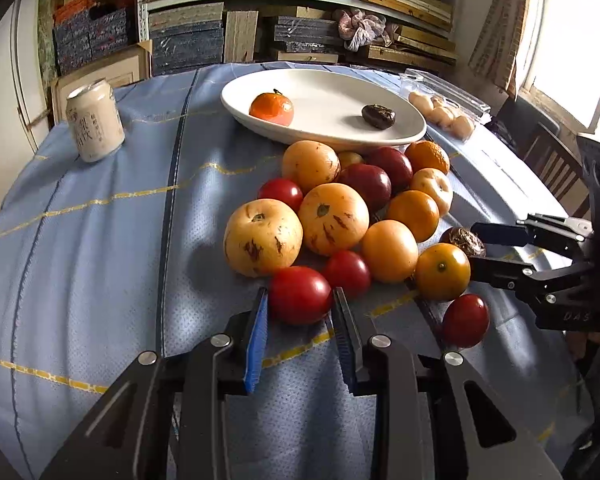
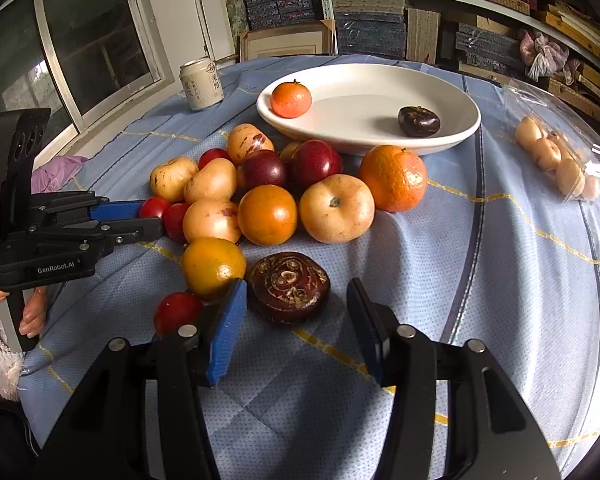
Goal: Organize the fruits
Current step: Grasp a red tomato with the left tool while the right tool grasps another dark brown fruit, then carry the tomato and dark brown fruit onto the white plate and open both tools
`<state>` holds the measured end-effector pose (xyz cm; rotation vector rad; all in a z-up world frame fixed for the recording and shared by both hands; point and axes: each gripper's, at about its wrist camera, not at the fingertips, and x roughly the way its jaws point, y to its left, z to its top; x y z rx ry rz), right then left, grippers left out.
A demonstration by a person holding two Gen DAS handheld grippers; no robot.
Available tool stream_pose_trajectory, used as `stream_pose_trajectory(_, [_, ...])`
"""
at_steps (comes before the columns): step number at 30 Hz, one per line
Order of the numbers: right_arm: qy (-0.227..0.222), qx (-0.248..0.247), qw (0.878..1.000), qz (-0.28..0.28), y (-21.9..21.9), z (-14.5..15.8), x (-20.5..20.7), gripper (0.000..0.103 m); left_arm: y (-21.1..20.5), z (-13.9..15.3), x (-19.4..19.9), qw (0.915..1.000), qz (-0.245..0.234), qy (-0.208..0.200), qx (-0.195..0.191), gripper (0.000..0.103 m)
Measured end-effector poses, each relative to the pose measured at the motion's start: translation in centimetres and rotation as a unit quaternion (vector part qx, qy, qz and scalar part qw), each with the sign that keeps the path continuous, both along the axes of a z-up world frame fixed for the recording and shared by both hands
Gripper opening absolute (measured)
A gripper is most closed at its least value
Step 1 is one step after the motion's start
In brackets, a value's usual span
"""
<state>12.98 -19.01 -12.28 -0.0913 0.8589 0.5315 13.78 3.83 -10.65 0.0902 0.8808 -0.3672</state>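
Left gripper [image 1: 300, 300] clamped on a red tomato [image 1: 299, 294] at the near edge of the fruit pile [image 1: 340, 216]. Right gripper [image 2: 296, 294] stands apart around a dark water chestnut [image 2: 288, 286], pads not pressing. Beyond the pile, a white plate [image 2: 380, 136] holds one tangerine [image 2: 291, 99] and another chestnut [image 2: 419, 121]. Can [image 1: 95, 120] far left.

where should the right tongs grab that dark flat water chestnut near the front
Across its rounded sides, coming from above and in front. The water chestnut lies flat on the cloth, ringed top up, already between the right tongs, whose left pad is almost on it.
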Motion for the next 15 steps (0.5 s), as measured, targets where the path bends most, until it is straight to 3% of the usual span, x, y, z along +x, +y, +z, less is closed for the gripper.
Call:
stream_pose_trajectory(6, [-0.007, -0.022, 1.0, 0.013, 1.2, -0.1, 0.0, 0.044, -0.2, -0.2, 0.2, 1.0, 0.005, 0.002, 0.0, 0.031])
stream_pose_trajectory(15, [-0.011, 0.004, 1.0, 0.014, 0.4, 0.4, -0.2, 0.043, -0.4, -0.3, -0.1, 0.9999, 0.01, -0.003, 0.008, 0.031])
